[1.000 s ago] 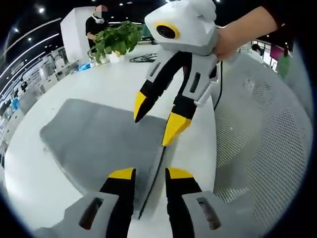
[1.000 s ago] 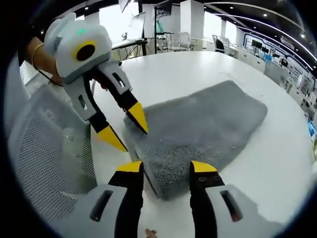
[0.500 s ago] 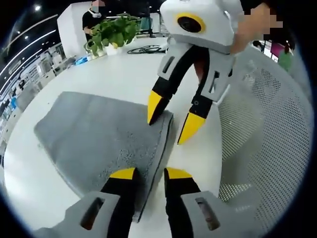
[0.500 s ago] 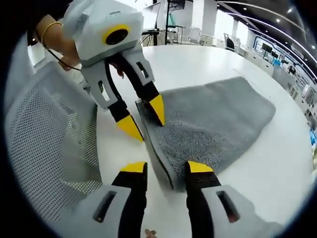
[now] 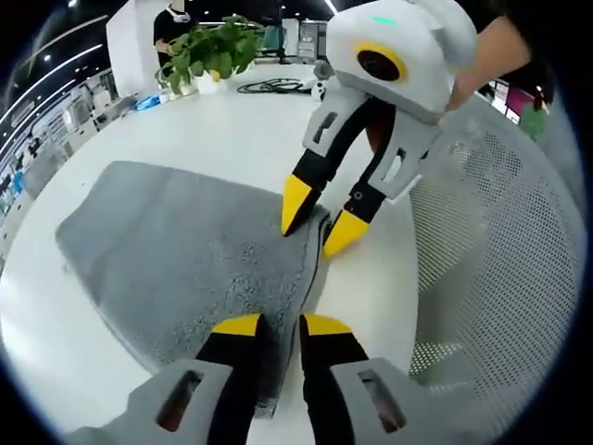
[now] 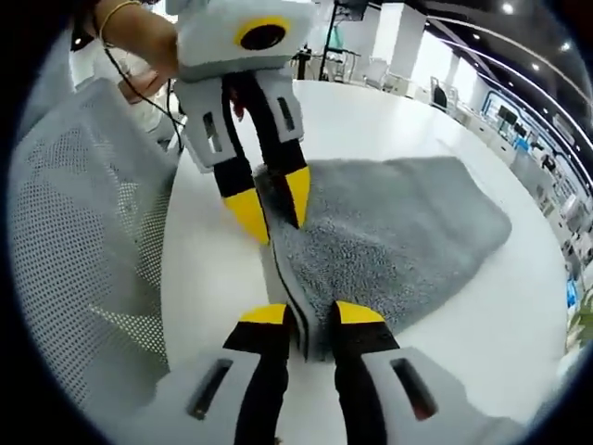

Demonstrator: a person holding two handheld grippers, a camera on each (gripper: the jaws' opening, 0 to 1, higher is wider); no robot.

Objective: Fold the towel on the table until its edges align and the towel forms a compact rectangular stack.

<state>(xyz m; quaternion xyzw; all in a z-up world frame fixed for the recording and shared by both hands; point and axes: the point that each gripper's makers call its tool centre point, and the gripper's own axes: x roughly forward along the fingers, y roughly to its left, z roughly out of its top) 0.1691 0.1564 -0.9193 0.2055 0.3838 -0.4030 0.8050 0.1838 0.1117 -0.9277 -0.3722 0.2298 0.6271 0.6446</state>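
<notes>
Writing: none legible on the tongs, the towel or the worktop.
Count: one towel, two tongs, one potted plant, one mesh chair back.
Towel [image 5: 176,250]: grey, with a nubbly pile, lying flat on the white worktop [image 5: 222,130] with one long edge running along the worktop's near edge; that edge looks doubled, two layers showing a dark seam between them (clearest in the right gripper view).
Towel shape: roughly rectangular with rounded far corners, not yet a compact stack.
Left tongs [image 5: 276,324]: yellow-tipped jaws nearly together, straddling the towel's near edge at one corner; whether they actually pinch the cloth cannot be told.
Right tongs [image 6: 309,313]: jaws drawn close on either side of the same long edge at its other corner, the layered edge standing between the tips; grip not certain.
Seen across: each pair of tongs shows in the other's view, tips down on the towel edge, held by a person's hand [image 6: 139,37].
Chair [image 5: 491,269]: white perforated mesh, just beside the worktop's near edge.
Plant [image 5: 208,56]: green leaves, at the worktop's far edge.
</notes>
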